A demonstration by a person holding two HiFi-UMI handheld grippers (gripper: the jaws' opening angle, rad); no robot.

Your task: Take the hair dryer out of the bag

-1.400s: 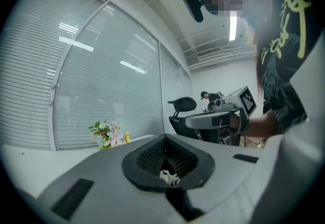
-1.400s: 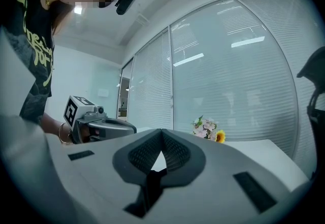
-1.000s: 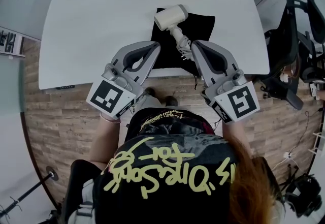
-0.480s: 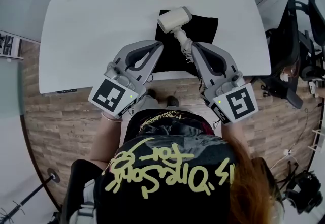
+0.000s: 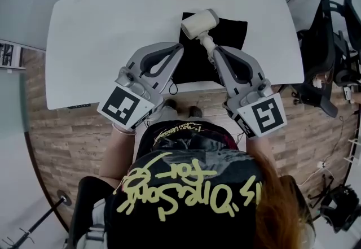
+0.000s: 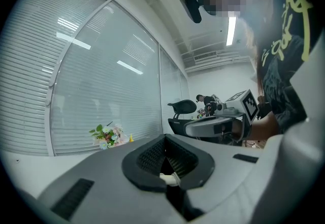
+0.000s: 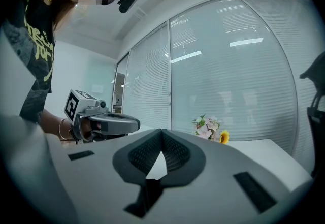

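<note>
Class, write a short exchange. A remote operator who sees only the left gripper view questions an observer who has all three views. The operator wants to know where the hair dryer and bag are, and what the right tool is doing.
Operator: In the left gripper view I see flowers and the side of the right tool. Where is the dryer?
Observer: The head view shows it lying on top of the black bag on the white table, not inside the bag.
Operator: Is the right tool gripping it?
Observer: No. The right gripper view shows its jaws together with nothing between them.
</note>
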